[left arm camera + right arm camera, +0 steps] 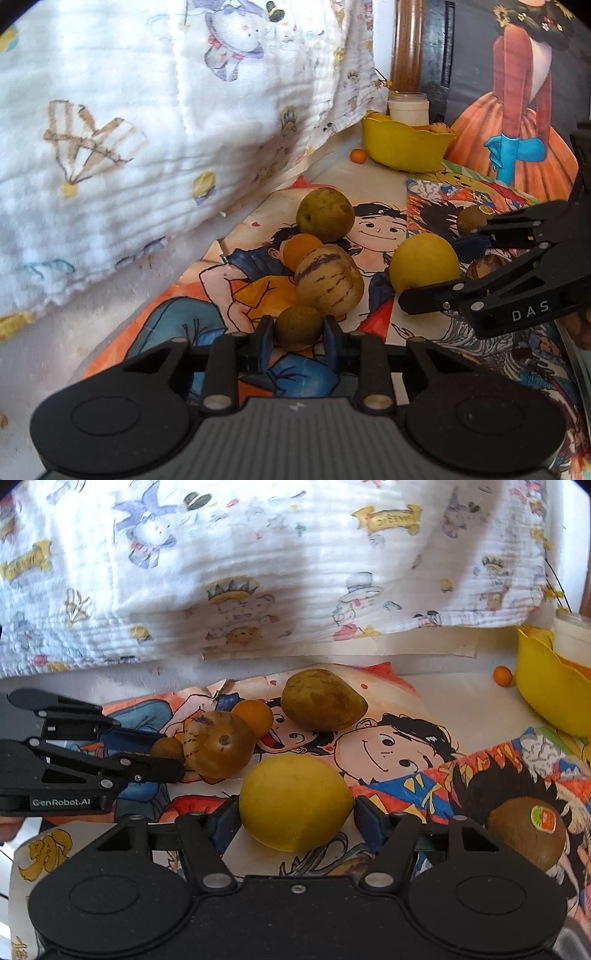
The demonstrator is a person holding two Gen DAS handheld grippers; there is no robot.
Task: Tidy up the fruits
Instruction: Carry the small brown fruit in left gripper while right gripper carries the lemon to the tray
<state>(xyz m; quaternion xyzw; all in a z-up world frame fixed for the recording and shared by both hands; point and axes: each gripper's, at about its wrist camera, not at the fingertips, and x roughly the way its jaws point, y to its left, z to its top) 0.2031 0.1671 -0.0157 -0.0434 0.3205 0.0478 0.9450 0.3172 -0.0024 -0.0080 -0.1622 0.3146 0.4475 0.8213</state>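
small brown fruit (pixel 297 327) clamped in left tool (pixel 297 341)

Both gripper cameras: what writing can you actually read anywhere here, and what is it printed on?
"DAS": white letters on the right gripper, seen from the left wrist.
"GenRobot.AI": white letters on the left gripper, seen from the right wrist.
Kiwi sticker: too small to read.
Blanket yellow banners: lettering too blurred to read.

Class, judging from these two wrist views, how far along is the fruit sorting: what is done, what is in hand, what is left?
Done: some fruit already lies in the yellow bowl.
In hand: the left tongs are shut on a small brown fruit; the right tongs grip the yellow lemon.
Left: the striped melon, green fruit, kiwi and small oranges.
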